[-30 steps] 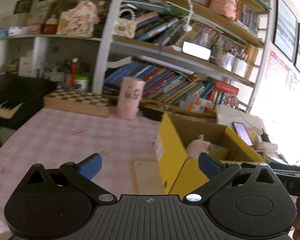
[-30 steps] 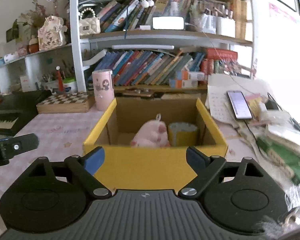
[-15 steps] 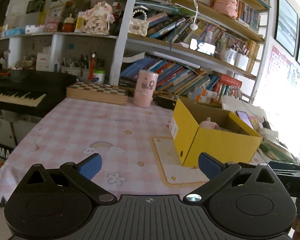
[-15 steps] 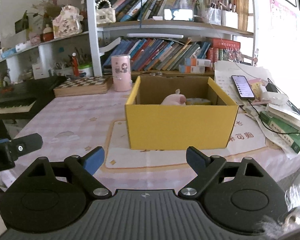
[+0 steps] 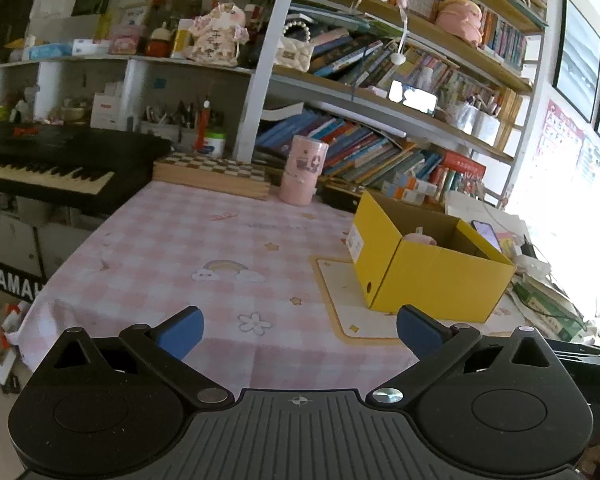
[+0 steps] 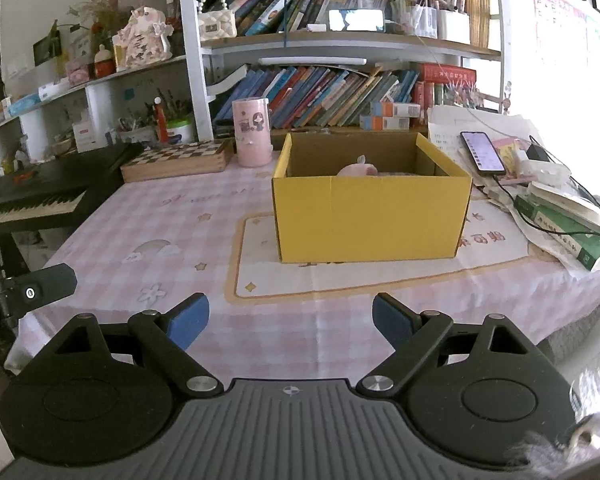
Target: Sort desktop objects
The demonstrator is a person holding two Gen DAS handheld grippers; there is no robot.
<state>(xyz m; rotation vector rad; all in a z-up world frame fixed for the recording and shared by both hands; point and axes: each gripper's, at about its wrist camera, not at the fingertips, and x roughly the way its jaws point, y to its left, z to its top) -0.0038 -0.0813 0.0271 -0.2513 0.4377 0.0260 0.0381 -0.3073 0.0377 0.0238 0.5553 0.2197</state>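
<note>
Both grippers spread and empty, standing off from the table's near edge.

You are holding the left gripper (image 5: 298,330) with its blue pads wide apart and nothing between them; the right gripper (image 6: 290,318) is likewise standing spread and gripping nothing. In the right wrist view the yellow box (image 6: 370,216) is sitting at 12 o'clock from your right gripper, resting on a cream mat (image 6: 380,272) over the pink checked tablecloth (image 6: 180,224). A pink plush toy (image 6: 358,169) is lying inside the box, only its top showing above the front wall. A pink cup (image 6: 251,132) is standing at 11 o'clock, behind the box's left corner, with a chessboard box (image 6: 176,160) just beside it. A phone (image 6: 482,153) is lying at 1 o'clock on papers, apart from the box.
</note>
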